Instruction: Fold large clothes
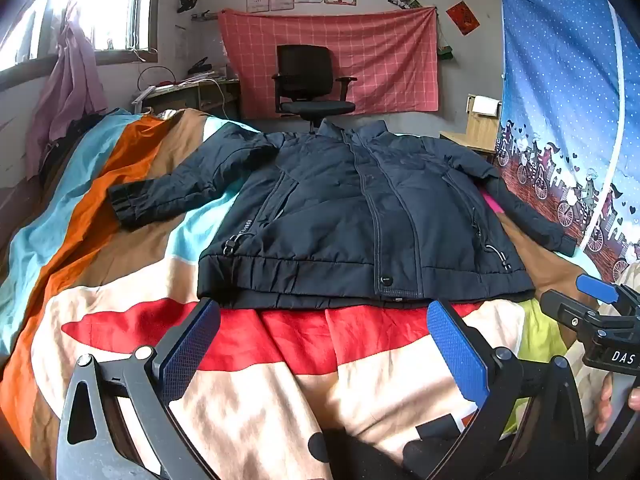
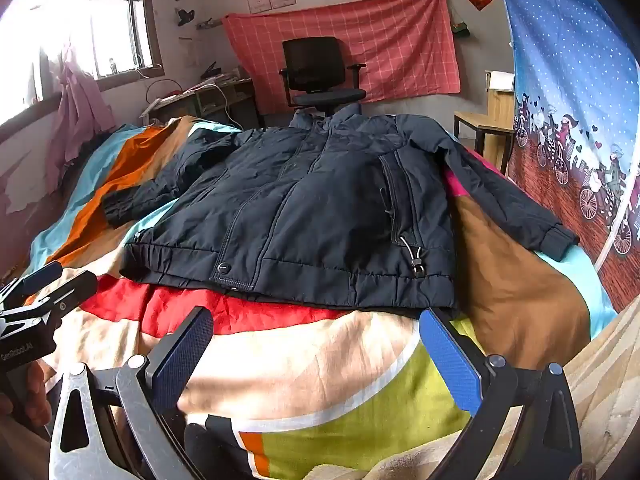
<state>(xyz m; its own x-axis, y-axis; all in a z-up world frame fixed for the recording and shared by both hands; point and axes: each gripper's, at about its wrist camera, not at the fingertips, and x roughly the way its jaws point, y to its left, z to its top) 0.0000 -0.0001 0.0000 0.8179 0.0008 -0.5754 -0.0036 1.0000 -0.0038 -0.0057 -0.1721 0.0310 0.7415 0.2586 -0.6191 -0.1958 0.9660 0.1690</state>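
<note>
A dark navy jacket [image 1: 360,216] lies face up and spread flat on a bed covered by a colourful patchwork bedspread [image 1: 120,264]. In the left wrist view the jacket fills the middle of the frame: its collar points toward the top of the frame, its elastic hem runs across just above the fingertips, and the front is zipped, with a snap button near the hem. One sleeve [image 1: 168,192] stretches toward the left of the frame, its cuff resting on the orange and blue stripes; the other sleeve [image 1: 524,204] runs down toward the right edge.

The left hand-held gripper [image 1: 324,320] hovers low in the frame over the red patch of the bedspread, just short of the hem. Its two blue-padded fingers stand as wide apart as they go, with nothing between them and no contact with the jacket.

The right hand-held gripper [image 2: 316,328] is in the same state in the right wrist view: jaws fully spread, empty, poised just before the hem at the lower middle of the frame. Its right fingertip sits close under the jacket's lower right corner, though I cannot tell whether it touches the cloth.

Each tool also appears at the edge of the other's view, with part of a person's hand [image 1: 612,404] gripping the handle.

In the upper middle of the frame a black office chair [image 1: 312,80] stands before a pink checked cloth [image 1: 384,56] hung on the wall.
</note>
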